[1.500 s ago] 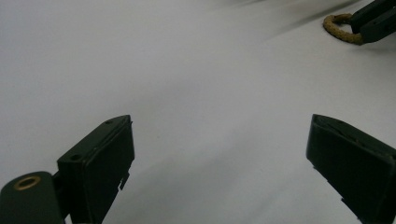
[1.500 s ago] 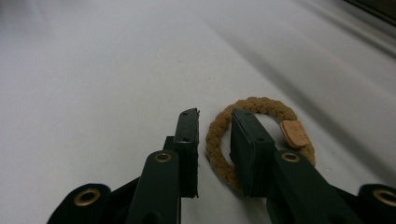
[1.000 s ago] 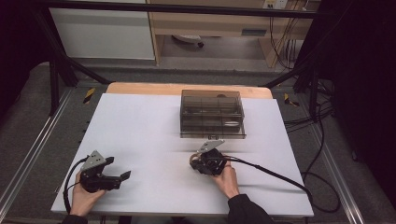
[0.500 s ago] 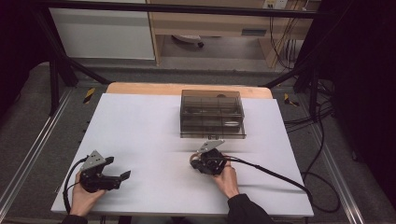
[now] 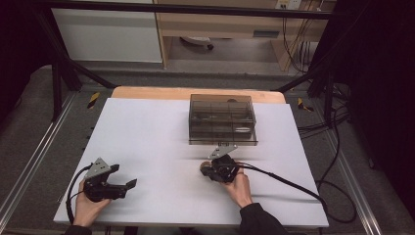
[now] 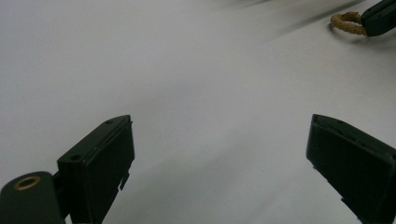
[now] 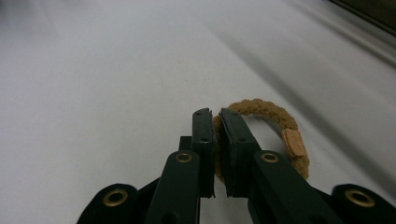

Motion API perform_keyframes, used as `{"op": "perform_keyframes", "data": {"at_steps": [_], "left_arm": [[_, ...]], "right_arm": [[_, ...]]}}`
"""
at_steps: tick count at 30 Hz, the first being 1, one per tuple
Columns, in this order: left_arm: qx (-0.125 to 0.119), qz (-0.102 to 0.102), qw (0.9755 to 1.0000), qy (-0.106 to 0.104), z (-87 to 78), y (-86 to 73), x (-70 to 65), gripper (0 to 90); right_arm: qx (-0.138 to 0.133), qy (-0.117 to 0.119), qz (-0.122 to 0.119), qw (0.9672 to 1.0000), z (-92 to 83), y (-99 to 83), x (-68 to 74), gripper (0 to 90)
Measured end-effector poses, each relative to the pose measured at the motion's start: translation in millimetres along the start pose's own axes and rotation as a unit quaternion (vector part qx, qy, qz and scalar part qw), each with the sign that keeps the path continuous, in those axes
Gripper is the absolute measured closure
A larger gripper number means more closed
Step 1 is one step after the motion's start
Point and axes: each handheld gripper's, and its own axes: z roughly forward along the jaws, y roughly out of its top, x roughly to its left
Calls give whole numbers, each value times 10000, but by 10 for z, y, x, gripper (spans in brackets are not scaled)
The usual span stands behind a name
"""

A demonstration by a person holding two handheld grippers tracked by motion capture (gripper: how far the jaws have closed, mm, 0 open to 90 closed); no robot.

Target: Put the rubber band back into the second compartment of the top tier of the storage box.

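Near the box (image 5: 222, 120) — right tool (image 7: 215, 126) low, pinching braided ring (image 7: 271, 116).

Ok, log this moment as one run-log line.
right gripper: shut on hair tie | left gripper: open, nothing between jaws | organizer box: lid closed | table

No readable text, label, brand, number or sign on anything in view.

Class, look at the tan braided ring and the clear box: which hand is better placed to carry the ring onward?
Right. The right gripper is already shut on the braided ring, near the clear box; the left gripper is open, far off.
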Motion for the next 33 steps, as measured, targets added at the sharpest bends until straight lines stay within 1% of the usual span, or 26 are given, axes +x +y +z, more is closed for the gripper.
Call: {"op": "perform_keyframes", "data": {"at_steps": [12, 33], "left_arm": [[17, 3, 10000, 1, 2, 0, -1, 73], [3, -9, 10000, 8, 1, -2, 1, 73]], "right_arm": [[-67, -10, -4, 10000, -127, 46, 8, 851], [-97, -58, -9, 9999, -357, 104, 31, 851]]}}
